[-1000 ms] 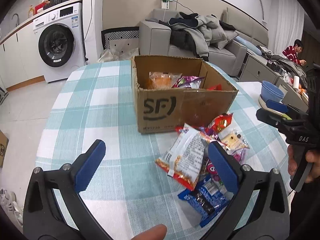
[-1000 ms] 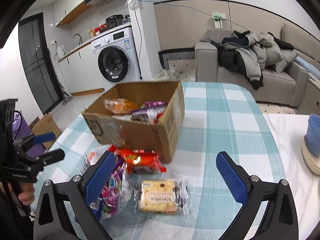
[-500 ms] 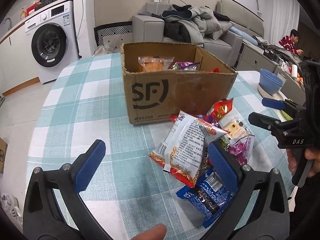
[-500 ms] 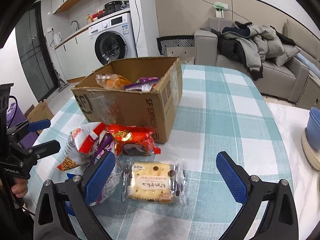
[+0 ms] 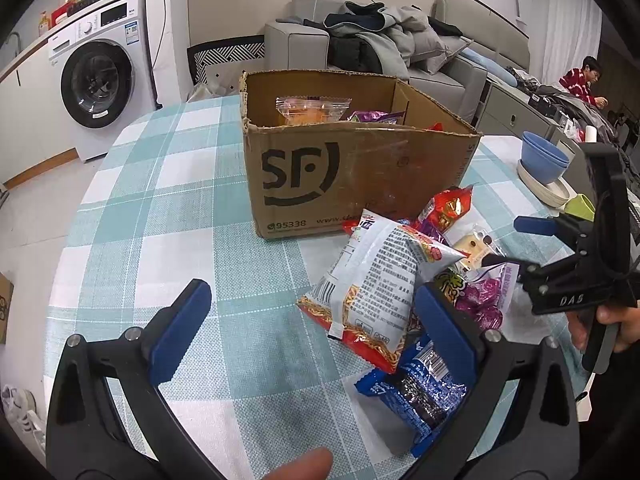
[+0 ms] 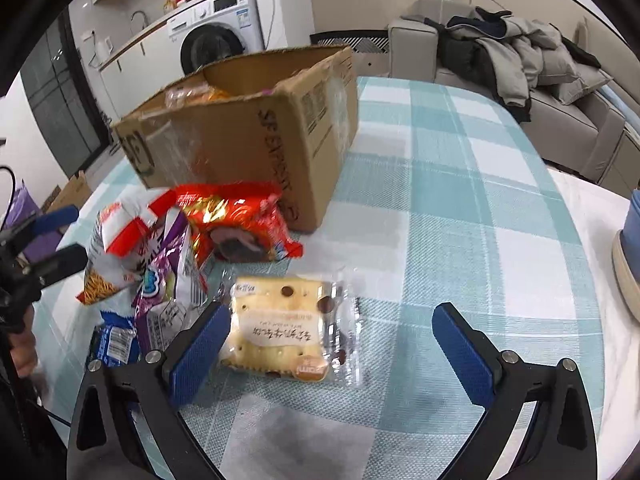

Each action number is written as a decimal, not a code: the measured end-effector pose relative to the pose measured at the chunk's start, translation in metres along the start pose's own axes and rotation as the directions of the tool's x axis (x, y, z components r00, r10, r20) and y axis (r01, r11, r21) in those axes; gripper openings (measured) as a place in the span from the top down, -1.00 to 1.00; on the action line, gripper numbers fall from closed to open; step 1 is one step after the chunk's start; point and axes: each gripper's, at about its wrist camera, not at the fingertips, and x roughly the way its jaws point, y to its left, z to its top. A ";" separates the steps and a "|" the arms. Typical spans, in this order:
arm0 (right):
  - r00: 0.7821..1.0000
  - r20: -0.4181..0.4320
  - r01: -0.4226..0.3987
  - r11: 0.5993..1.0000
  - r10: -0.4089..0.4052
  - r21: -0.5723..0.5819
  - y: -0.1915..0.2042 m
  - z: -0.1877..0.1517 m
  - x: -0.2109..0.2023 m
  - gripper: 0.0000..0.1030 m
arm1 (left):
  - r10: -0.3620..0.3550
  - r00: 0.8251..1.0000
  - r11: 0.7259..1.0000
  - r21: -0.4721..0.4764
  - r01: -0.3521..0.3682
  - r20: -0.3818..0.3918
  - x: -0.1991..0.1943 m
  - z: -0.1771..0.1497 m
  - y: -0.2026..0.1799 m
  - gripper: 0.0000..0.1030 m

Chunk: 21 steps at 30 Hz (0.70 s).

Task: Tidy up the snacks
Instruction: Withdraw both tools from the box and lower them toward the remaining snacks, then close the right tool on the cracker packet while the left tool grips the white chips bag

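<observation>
Open cardboard box (image 5: pixel 352 176) sits upright with a few packets inside, maybe three. Just in front, a loose pile: white noodle bag (image 5: pixel 372 284), red packet (image 6: pixel 236 220), blue wrapper (image 5: pixel 416 392), clear cracker pack (image 6: pixel 284 328) flat.

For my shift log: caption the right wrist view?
Open right gripper over a clear-wrapped biscuit pack, cardboard box behind on the checked tablecloth.

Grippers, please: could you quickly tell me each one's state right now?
Left gripper: open, holding nothing.
Right gripper: open, holding nothing.
</observation>
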 end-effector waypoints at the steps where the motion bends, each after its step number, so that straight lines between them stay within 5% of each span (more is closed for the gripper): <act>1: 1.000 -0.007 -0.007 1.000 0.007 -0.009 0.002 0.000 0.002 -0.99 | 0.000 1.000 1.000 0.001 0.000 -0.001 0.000 0.000 0.000 -0.97; 21: 0.998 -0.054 0.020 0.998 -0.023 -0.065 0.004 -0.006 0.016 -0.99 | -0.004 1.000 1.000 -0.001 0.004 -0.007 0.002 -0.004 0.000 -0.97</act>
